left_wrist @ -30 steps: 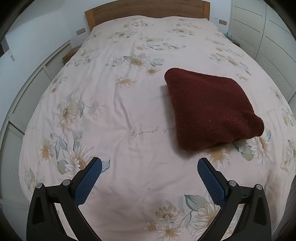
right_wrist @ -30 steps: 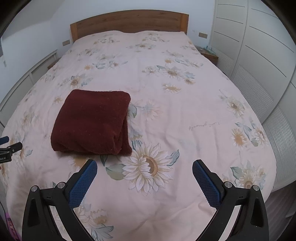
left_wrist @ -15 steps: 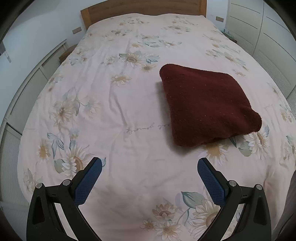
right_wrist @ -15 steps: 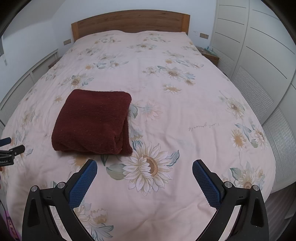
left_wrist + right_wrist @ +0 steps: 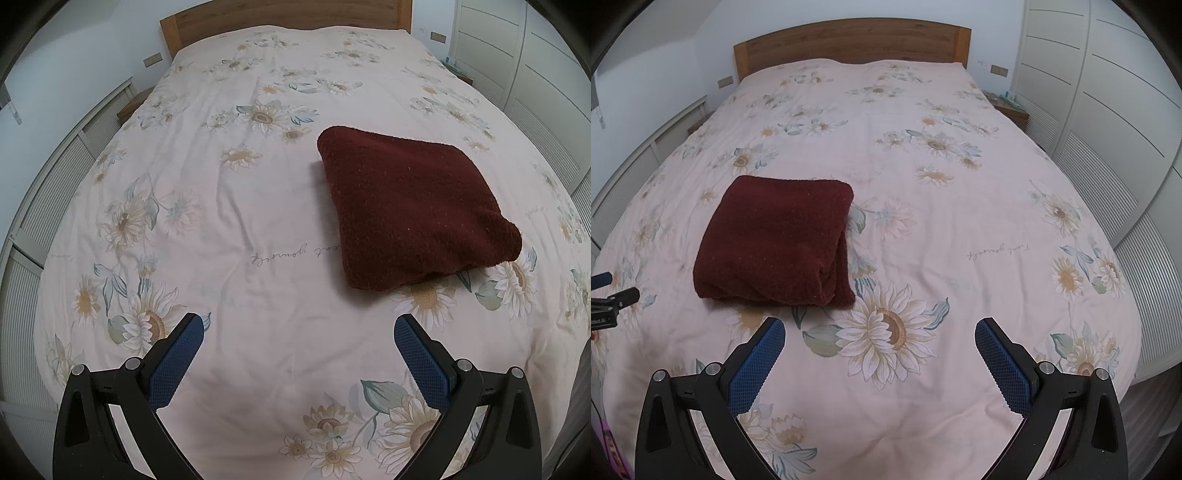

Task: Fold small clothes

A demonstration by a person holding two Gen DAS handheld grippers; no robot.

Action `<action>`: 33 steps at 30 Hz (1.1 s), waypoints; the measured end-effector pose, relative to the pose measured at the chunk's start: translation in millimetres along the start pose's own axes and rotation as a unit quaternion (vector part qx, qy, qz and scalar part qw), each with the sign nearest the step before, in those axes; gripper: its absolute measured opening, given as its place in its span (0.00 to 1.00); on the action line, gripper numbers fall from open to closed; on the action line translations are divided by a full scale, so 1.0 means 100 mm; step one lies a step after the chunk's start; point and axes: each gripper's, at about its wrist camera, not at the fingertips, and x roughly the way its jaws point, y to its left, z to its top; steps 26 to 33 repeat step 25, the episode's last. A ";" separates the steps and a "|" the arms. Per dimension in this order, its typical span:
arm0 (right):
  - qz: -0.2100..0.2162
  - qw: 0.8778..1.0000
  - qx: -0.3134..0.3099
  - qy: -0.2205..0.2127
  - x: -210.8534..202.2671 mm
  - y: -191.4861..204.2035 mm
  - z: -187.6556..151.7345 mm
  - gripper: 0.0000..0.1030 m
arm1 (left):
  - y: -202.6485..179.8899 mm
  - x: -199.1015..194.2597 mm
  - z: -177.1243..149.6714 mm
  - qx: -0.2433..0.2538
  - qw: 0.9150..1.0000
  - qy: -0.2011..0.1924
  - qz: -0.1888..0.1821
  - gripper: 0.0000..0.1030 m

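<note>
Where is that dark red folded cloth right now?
The folded cloth lies on the flowered bedspread, left in the right wrist view, beyond both open grippers.

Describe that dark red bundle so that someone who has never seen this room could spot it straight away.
A wide bed with a wooden headboard fills the room, covered by a pale pink quilt printed with sunflowers. On the quilt, toward the foot end, lies a folded maroon garment of fuzzy knit. It is the only dark, solid-coloured thing on the pale floral quilt.
</note>
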 end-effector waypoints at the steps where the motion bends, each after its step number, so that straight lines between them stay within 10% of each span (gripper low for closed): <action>1: 0.000 1.000 0.000 0.000 -0.01 0.00 0.00 1.00 | 0.00 0.00 0.00 0.000 1.000 0.000 0.000 0.99; 33: 0.000 1.000 -0.002 0.002 0.01 0.00 -0.01 1.00 | 0.01 -0.02 0.03 0.013 1.000 -0.003 -0.001 0.99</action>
